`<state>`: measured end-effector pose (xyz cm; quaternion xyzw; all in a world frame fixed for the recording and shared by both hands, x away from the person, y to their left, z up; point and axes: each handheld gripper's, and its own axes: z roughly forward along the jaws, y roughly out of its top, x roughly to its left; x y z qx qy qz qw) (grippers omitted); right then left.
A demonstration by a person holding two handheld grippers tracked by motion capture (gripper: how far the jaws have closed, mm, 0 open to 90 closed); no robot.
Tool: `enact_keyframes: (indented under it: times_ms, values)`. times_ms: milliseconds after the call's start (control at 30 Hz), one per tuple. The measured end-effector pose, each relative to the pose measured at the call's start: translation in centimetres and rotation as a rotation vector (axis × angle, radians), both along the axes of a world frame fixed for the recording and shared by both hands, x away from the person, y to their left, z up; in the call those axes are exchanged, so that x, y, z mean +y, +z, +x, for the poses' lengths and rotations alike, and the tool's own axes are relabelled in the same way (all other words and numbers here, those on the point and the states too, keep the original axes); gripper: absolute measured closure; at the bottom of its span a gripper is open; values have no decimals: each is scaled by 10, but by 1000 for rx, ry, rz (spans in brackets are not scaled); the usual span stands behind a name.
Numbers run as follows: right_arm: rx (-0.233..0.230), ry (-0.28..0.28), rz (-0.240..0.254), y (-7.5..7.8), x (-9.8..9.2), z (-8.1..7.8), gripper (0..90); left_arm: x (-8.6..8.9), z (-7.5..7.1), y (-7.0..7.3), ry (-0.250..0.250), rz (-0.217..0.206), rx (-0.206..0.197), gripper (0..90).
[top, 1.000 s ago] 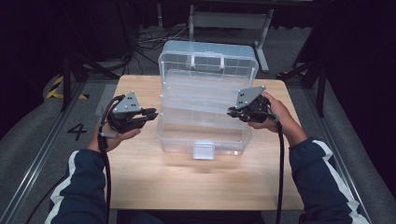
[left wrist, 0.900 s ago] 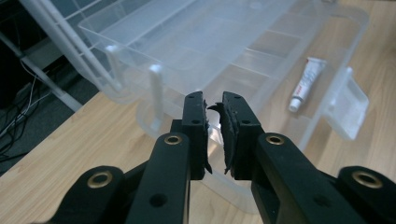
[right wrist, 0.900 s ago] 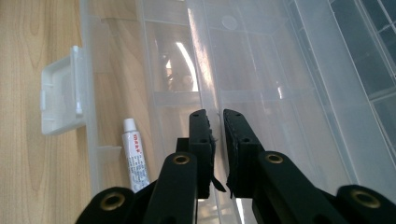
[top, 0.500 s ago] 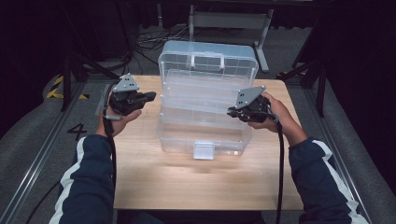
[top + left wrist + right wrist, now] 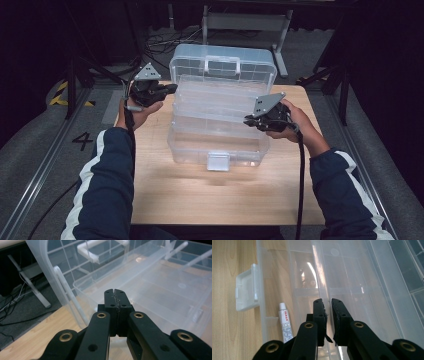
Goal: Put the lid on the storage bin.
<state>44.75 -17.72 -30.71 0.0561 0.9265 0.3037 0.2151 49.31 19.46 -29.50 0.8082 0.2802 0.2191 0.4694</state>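
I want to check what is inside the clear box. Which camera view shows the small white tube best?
The right gripper view: the small white tube lies in the clear plastic box's bottom compartment, near the latch. In the high view that spot is too blurred to tell. The left gripper view looks at other trays.

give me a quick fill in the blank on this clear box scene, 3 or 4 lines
1. The clear plastic box stands on a ____ table.
2. The left gripper has its jaws ____, with nothing between them.
3. In the box's bottom, near the white latch, lies a small white ____.
4. The right gripper pinches the edge of a clear ____ inside the box.

Missing words: wooden; shut; tube; tray
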Motion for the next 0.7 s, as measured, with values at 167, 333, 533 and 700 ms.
enact_keyframes:
  times_ms: [167, 333, 533, 700]
  values:
    - [0, 2, -3, -1, 0, -1, 831, -1, 4, 4, 14, -6, -5, 900]
    - [0, 3, -6, -1, 0, -3, 831, -1, 8, 8, 12, -37, -6, 900]
    - [-3, 4, -3, -2, -1, -4, 830, 1, 9, 17, 16, -55, -24, 900]
    - [-5, 8, -4, -3, -1, -4, 830, 3, 10, 20, 25, -54, -33, 900]
